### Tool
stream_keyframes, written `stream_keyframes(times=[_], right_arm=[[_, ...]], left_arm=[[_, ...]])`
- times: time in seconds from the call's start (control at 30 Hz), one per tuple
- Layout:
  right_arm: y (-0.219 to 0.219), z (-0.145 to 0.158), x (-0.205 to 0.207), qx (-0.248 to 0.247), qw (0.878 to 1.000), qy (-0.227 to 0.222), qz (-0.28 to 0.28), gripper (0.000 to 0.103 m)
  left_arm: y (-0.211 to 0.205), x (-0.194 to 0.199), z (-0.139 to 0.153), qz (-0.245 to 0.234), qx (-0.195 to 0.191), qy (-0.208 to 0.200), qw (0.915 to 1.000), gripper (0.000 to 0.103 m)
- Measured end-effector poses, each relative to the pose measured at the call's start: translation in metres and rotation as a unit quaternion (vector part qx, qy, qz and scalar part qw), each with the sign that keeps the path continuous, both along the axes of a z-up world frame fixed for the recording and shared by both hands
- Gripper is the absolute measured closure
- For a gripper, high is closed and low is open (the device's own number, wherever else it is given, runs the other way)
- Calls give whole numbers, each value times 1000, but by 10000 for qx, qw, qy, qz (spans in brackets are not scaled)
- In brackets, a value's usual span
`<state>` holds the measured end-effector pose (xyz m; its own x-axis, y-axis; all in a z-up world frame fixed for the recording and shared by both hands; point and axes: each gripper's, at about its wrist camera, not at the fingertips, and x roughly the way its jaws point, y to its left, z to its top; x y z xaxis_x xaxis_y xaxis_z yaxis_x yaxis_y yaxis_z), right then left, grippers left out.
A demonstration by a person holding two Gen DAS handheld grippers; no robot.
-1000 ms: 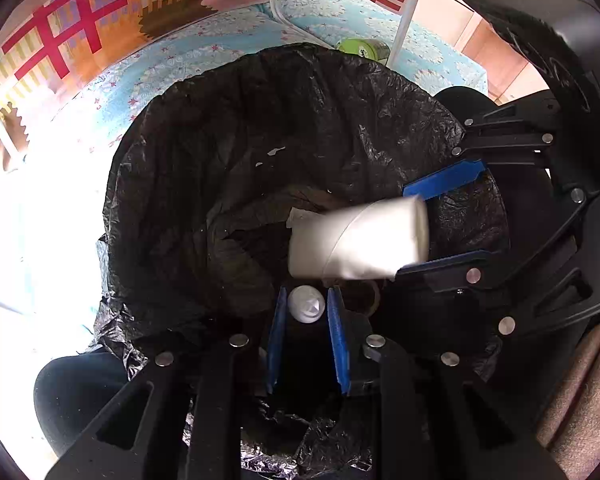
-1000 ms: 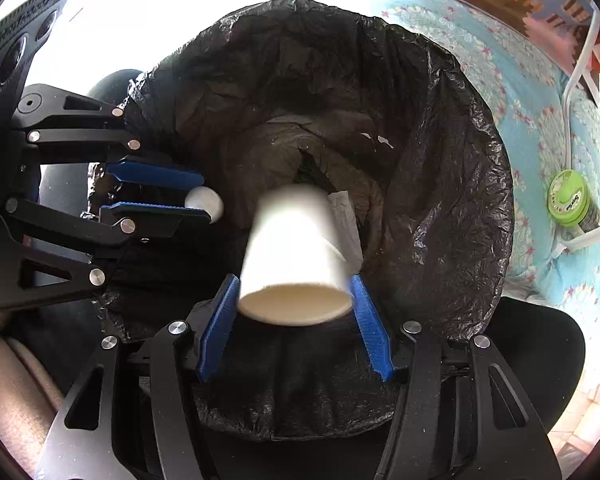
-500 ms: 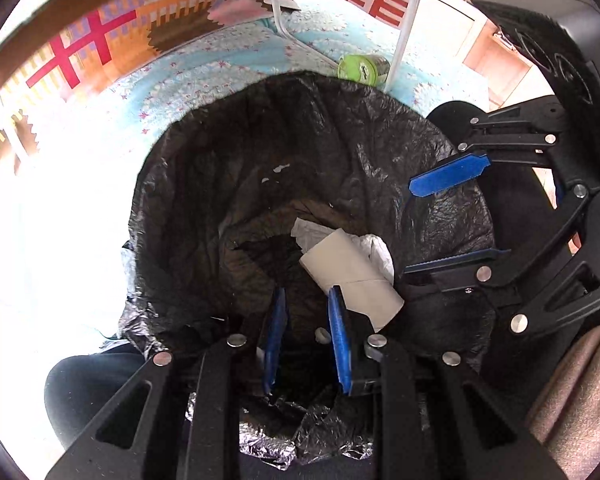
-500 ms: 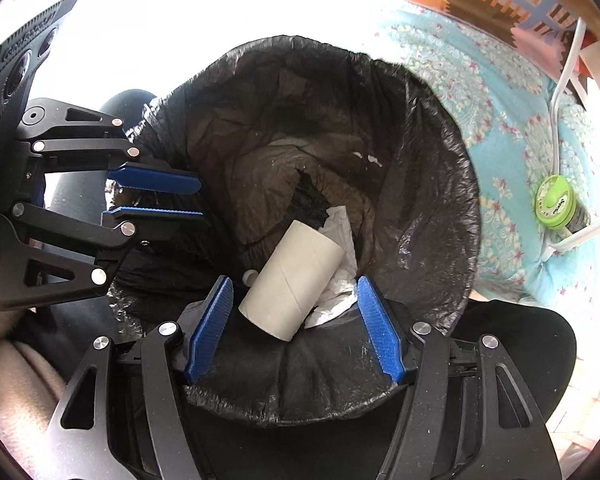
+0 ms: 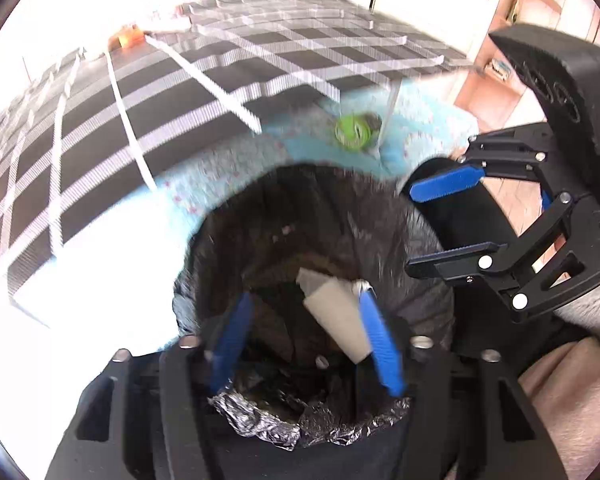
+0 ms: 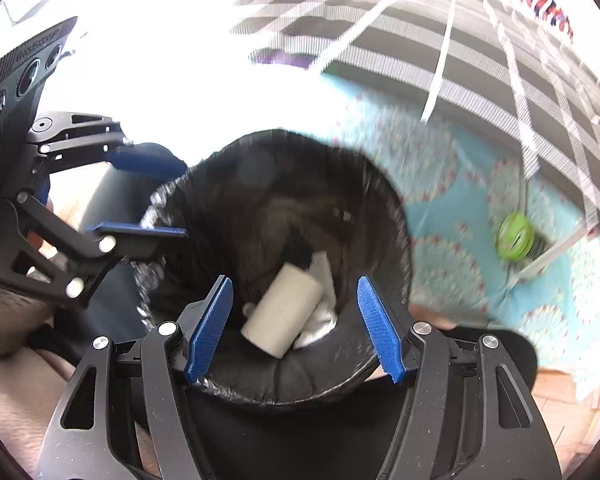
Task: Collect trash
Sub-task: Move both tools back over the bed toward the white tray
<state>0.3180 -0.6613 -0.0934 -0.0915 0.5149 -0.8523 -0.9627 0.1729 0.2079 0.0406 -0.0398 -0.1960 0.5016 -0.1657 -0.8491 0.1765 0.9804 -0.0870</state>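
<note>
A bin lined with a black bag (image 5: pixel 416 248) (image 6: pixel 384 208) stands below both grippers. A cardboard tube (image 5: pixel 340 320) (image 6: pixel 284 314) lies inside it on crumpled white paper (image 6: pixel 320 312), with a small white cap (image 6: pixel 247 309) beside it. My left gripper (image 5: pixel 304 300) is open and empty above the bin's near rim; it also shows in the right wrist view (image 6: pixel 160 196). My right gripper (image 6: pixel 294 288) is open and empty above the bin; it also shows in the left wrist view (image 5: pixel 452 216).
A green-lidded bottle (image 5: pixel 354 132) (image 6: pixel 516 236) lies on the turquoise patterned mat (image 6: pixel 452 200) beyond the bin, by a white table leg (image 5: pixel 388 116). A black-and-white checked cloth (image 5: pixel 180 80) hangs over the table behind.
The right gripper let the tube drop into the bin. The left gripper dropped the white cap and opened wide. Both grippers have since lifted up and away from the bin.
</note>
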Motion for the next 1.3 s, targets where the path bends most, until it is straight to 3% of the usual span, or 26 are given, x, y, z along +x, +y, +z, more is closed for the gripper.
stream_keyframes(times=[0.3, 0.47, 0.73, 1.03, 1.2, 1.3], right_arm=[[-10, 73, 17, 1044, 9940, -333, -32, 38], [-4, 98, 28, 1363, 9894, -488, -55, 38], [24, 103, 50, 1568, 9865, -405, -255, 38], [65, 105, 91, 1655, 9845, -326, -490, 38], [88, 102, 118, 1690, 9838, 254, -551, 38], [100, 99, 127, 1612, 9849, 144, -622, 38]], left_arm=[[16, -1, 71, -107, -82, -790, 9968, 46], [40, 9, 100, 25, -78, -1124, 9936, 46], [77, 38, 121, 381, 107, -1354, 9900, 46], [121, 84, 122, 648, 330, -1261, 9894, 46], [146, 114, 120, 858, 506, -1235, 9873, 46], [160, 130, 120, 884, 529, -1244, 9869, 46]])
